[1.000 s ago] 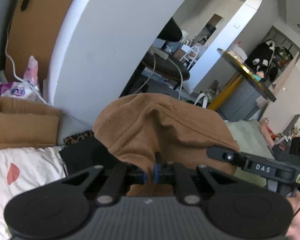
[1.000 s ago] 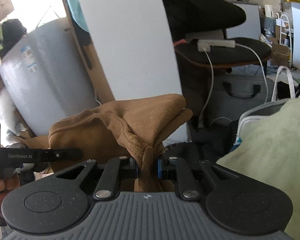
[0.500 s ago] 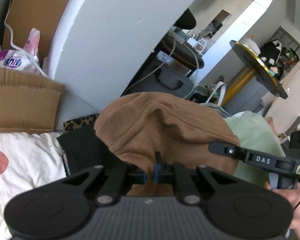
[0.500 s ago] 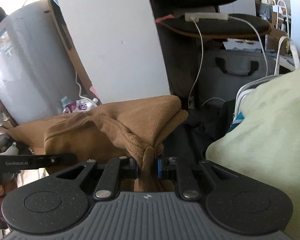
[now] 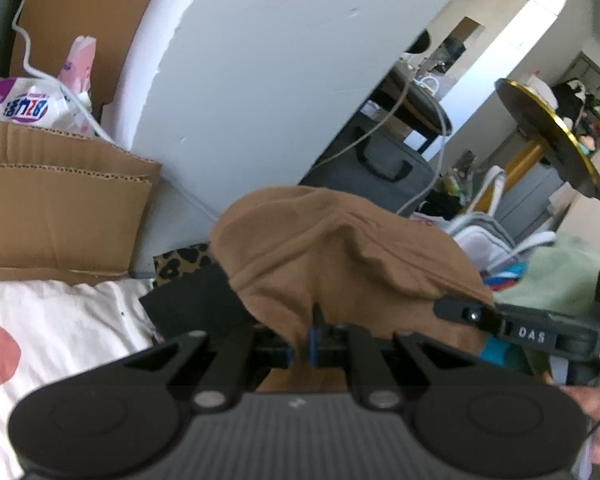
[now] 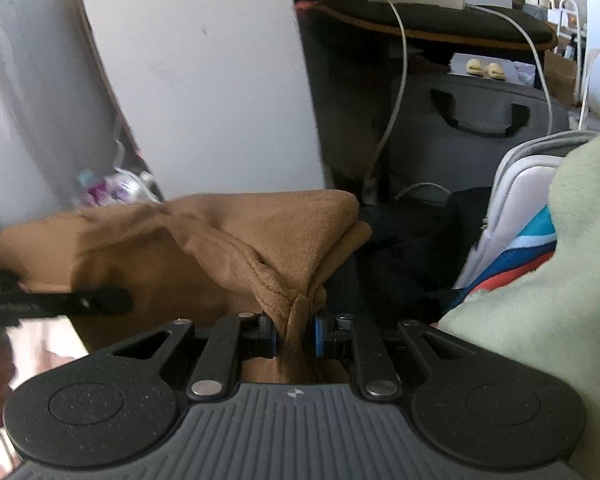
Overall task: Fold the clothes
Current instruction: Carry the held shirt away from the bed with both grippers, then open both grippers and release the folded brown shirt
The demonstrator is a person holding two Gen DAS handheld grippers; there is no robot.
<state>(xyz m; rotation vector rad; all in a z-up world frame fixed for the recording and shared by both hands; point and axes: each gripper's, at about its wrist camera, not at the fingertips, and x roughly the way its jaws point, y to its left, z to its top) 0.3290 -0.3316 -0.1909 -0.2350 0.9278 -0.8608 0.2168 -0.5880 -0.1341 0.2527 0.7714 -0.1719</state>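
Two grippers hold one brown cloth (image 5: 340, 256) up in the air between them. The left gripper (image 5: 305, 346) is pinched tight on a thin edge of it, with the jaws almost together. The right gripper (image 6: 296, 334) squeezes a thick, bunched-up corner of the same cloth, so its jaws stand a little apart. The cloth hangs over a black garment (image 5: 192, 304) and sits in front of a big white board (image 5: 268, 64). To the left lie a white sheet with a pink spot (image 5: 52, 328) and a cardboard box (image 5: 60, 208). To the right is a soft pale green blanket (image 6: 560, 280), next to a grey and white bag (image 6: 516, 184). Behind stands a dark grey case with a black handle (image 6: 480, 120).
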